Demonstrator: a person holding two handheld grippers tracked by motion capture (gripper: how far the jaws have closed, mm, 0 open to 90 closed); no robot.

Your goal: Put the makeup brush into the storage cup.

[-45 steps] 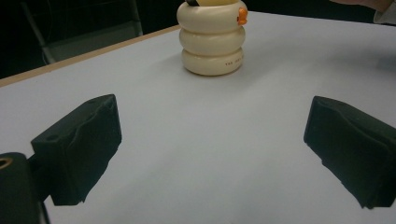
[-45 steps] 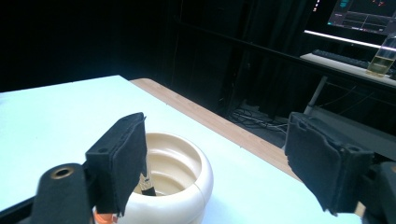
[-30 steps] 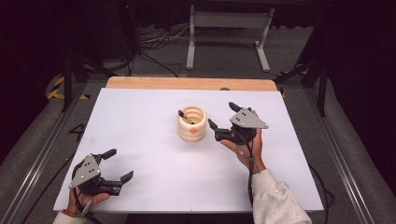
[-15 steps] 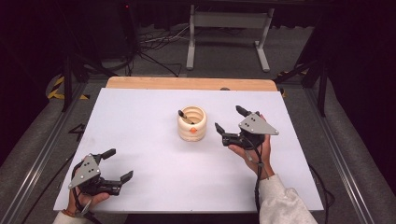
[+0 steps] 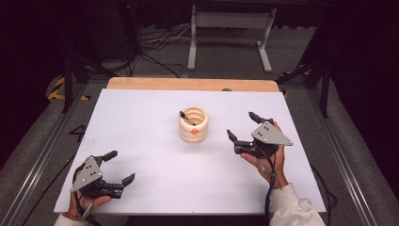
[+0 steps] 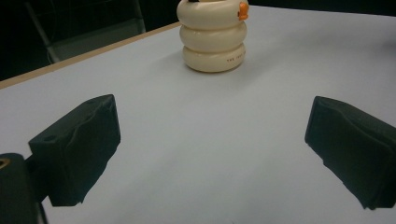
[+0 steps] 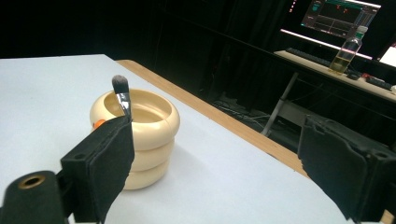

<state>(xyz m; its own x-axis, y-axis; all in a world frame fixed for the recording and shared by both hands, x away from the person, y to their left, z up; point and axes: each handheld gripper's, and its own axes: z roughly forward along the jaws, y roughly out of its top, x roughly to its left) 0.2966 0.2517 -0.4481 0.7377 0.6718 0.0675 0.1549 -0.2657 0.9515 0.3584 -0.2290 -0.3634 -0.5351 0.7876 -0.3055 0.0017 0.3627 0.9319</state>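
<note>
since a second ago the right gripper (image 5: 243, 126) has drawn back from the holder (image 5: 193, 125), sliding right and a little nearer the person, so a clear strip of white table (image 5: 155, 113) now lies between them; the left gripper (image 5: 116, 165) has stayed where it was at the near left corner

the holder is a cream pot of three stacked rings, standing upright around the middle of the table, a bit toward the far side. a brush (image 5: 184, 116) leans inside it, its dark bristle tip poking above the rim at the left. an orange mark sits on the holder's near face

the right gripper is held just above or on the table to the right of the holder, near it but apart, its jaws spread wide and pointing left toward the pot. in the right gripper view the holder (image 7: 140, 140) stands close ahead, partly behind the left jaw, and the brush (image 7: 122, 95) rises from the rim with its grey tip up; nothing lies between the jaws

the left gripper rests low at the near left, well apart from the holder, jaws also wide apart with nothing in them. in the left gripper view the holder (image 6: 214, 39) stands far ahead between the two jaws
</note>
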